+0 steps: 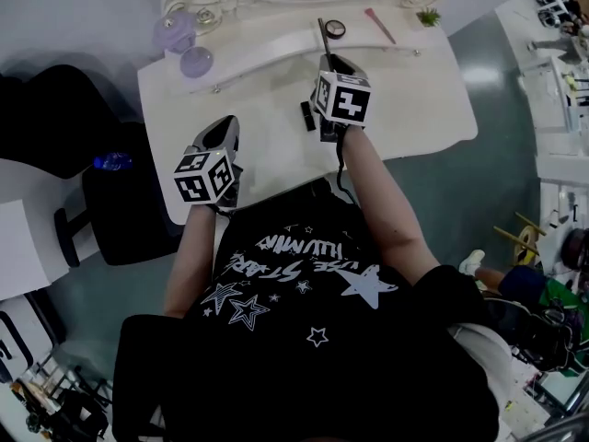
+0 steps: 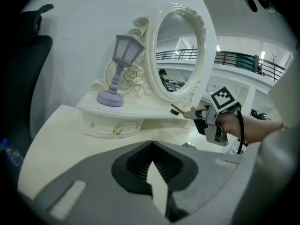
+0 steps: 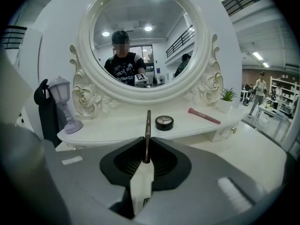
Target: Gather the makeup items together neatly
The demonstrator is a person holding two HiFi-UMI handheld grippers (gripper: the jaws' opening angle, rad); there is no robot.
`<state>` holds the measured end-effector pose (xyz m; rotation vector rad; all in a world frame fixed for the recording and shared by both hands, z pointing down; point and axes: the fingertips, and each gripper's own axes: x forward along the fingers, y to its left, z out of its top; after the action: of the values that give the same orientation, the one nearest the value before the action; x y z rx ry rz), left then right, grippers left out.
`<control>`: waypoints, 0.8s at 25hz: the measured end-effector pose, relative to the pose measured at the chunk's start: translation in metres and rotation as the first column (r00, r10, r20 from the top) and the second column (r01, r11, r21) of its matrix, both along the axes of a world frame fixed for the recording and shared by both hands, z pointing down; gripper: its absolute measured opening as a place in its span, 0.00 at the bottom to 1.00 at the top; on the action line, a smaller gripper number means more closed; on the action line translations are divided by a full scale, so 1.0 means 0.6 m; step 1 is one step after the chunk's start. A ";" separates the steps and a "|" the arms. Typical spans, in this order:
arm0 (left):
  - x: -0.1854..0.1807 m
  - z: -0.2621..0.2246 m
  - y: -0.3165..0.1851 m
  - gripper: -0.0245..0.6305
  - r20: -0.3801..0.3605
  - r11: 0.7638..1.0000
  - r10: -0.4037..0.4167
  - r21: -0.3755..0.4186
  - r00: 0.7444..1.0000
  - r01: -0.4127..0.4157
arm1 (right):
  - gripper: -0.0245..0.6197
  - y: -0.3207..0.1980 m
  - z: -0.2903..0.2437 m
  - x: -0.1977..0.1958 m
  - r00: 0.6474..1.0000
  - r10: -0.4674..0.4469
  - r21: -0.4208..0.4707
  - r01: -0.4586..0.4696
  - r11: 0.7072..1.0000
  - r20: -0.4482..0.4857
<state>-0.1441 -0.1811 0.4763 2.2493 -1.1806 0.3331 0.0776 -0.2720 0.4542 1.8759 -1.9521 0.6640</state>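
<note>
My right gripper (image 1: 329, 60) is shut on a thin dark makeup pencil (image 3: 148, 128), which sticks out forward over the raised shelf of the white vanity (image 1: 276, 40). On that shelf, just ahead of the pencil tip, lies a round black compact (image 3: 164, 122), with a pink brush (image 3: 204, 116) to its right. A small black lipstick (image 1: 308, 113) rests on the lower tabletop beside the right gripper. My left gripper (image 1: 224, 127) hovers over the table's near left part, shut with nothing in it (image 2: 152, 143). In the left gripper view I see the right gripper (image 2: 192, 113) with the pencil (image 2: 176, 110).
A purple lantern lamp (image 3: 64, 104) stands at the shelf's left end and a small potted plant (image 3: 227, 98) at its right end. The oval mirror (image 3: 145, 39) rises behind the shelf. A black chair (image 1: 51, 118) and a blue bottle (image 1: 112, 162) sit left of the table.
</note>
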 end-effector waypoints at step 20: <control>0.119 0.036 0.049 0.04 0.023 0.988 0.145 -0.063 0.989 -0.144 | 0.15 0.166 0.087 0.127 0.999 0.033 -0.072 -0.035 0.997 -0.029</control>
<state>-0.0729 -0.1520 0.4980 2.2883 -1.0092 0.4528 0.1536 -0.1726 0.5065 1.8680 -1.8581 0.7057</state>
